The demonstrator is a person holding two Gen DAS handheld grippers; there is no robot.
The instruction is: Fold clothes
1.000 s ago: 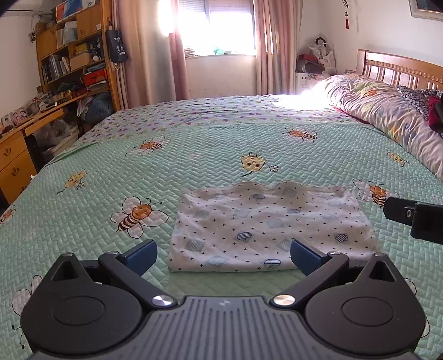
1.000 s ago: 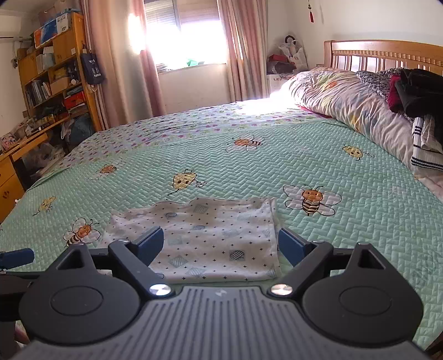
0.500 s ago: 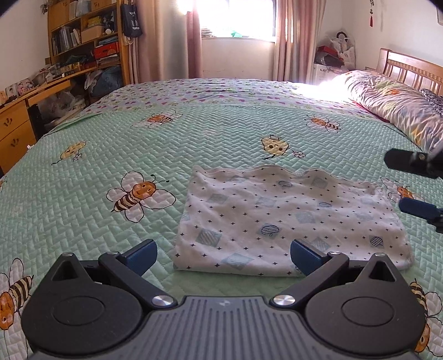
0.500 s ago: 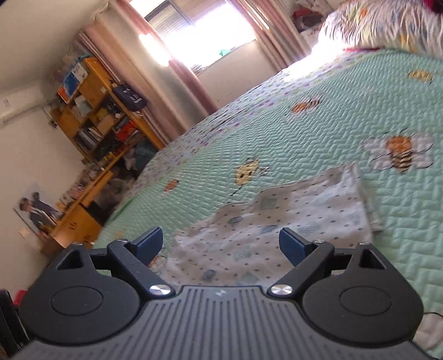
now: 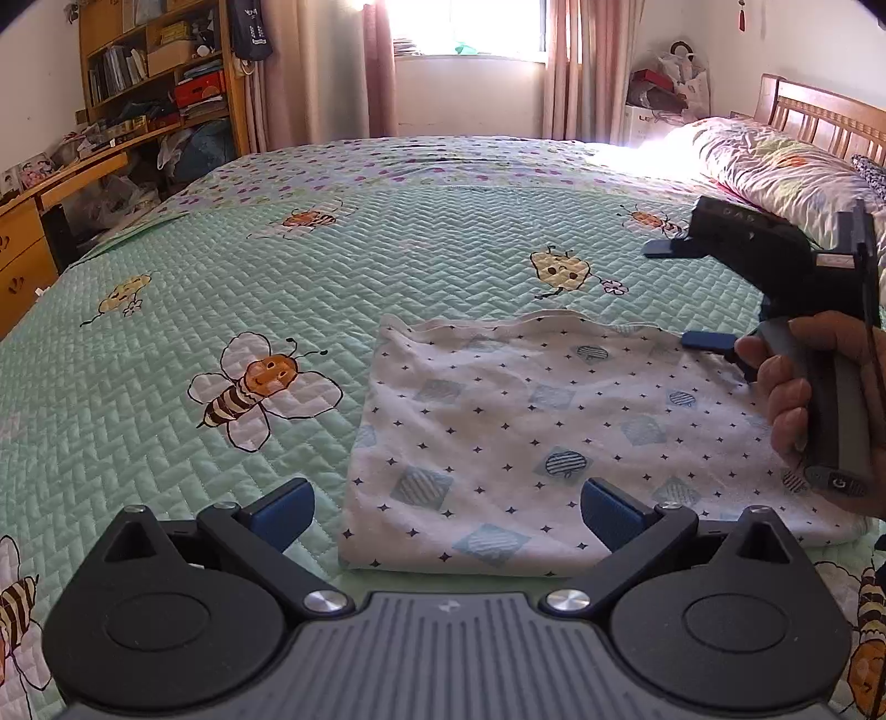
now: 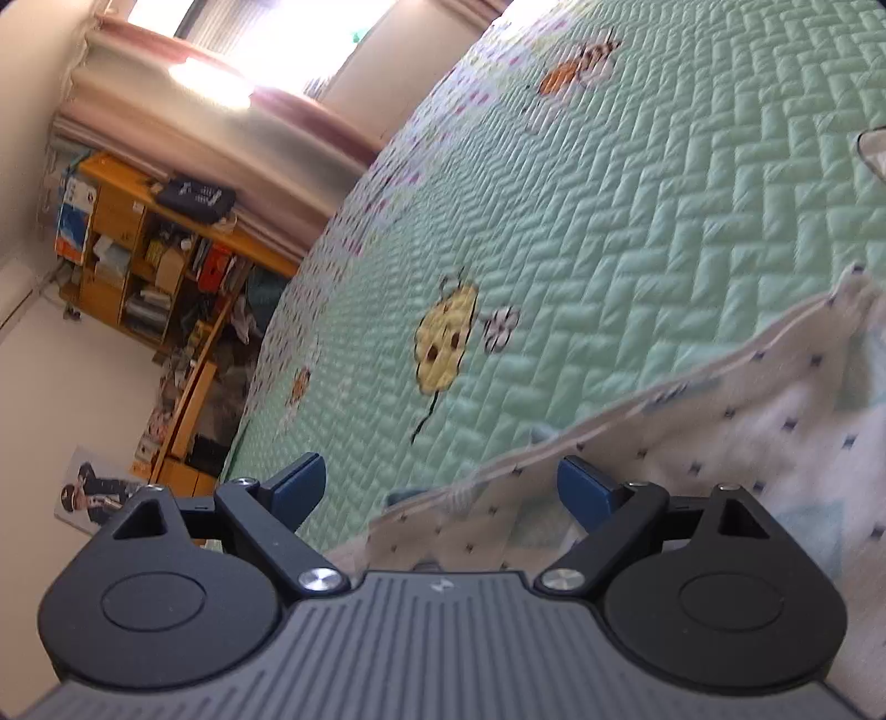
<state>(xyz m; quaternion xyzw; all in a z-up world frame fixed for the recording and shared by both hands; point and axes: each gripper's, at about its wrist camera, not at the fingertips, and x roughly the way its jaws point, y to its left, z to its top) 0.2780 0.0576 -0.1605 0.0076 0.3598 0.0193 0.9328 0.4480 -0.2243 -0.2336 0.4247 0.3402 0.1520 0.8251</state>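
Note:
A folded white garment (image 5: 554, 437) with small dark dots and pale blue squares lies flat on the bed. My left gripper (image 5: 446, 515) is open and hovers just short of the garment's near left corner, touching nothing. My right gripper (image 5: 686, 293), held by a hand (image 5: 792, 399), is rolled onto its side at the garment's far right edge. In the right wrist view that gripper (image 6: 440, 484) is open, and the hem of the garment (image 6: 720, 443) runs between its fingers without the pads pressing on it.
The bed carries a green quilt (image 5: 387, 266) printed with bees. A flowered duvet (image 5: 775, 171) and wooden headboard (image 5: 819, 116) are at the far right. A bookshelf (image 5: 160, 72) and desk (image 5: 33, 221) stand left of the bed, below a curtained window (image 5: 470, 27).
My right gripper has rolled onto its side and dropped to the garment's far right edge. My left gripper has come lower and closer to the near left corner.

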